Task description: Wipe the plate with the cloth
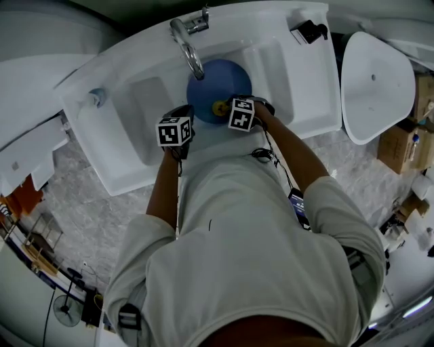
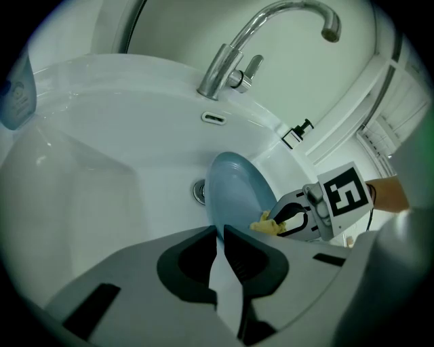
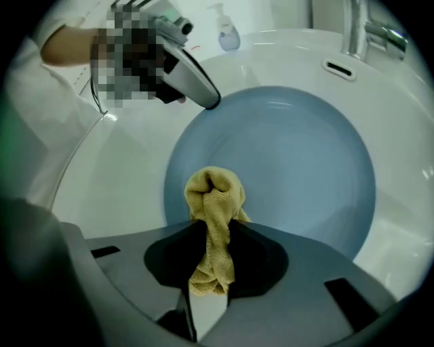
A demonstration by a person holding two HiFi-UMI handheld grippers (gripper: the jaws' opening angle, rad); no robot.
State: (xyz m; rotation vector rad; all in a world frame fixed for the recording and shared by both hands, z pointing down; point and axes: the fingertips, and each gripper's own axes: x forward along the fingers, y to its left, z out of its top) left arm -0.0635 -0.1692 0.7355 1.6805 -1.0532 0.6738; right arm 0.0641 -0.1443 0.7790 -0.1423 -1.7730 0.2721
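Observation:
A round blue plate (image 1: 218, 81) stands tilted on its edge inside the white sink basin (image 1: 135, 115). My left gripper (image 1: 192, 115) is shut on the plate's rim; in the left gripper view the plate (image 2: 234, 193) rises edge-on out of the left gripper (image 2: 220, 234). My right gripper (image 3: 211, 227) is shut on a bunched yellow cloth (image 3: 213, 200), whose bulge rests against the lower face of the plate (image 3: 291, 156). The left gripper view shows the right gripper (image 2: 288, 220) with the cloth (image 2: 266, 225) at the plate's right side. The left gripper (image 3: 196, 85) grips the rim at upper left.
A chrome faucet (image 1: 188, 42) arches over the basin, its spout (image 2: 325, 20) above the plate. A drain (image 2: 199, 191) lies behind the plate. A soap bottle (image 1: 97, 97) stands at the basin's left corner, a black object (image 1: 308, 30) at the right. A white fixture (image 1: 376, 81) stands beside the sink.

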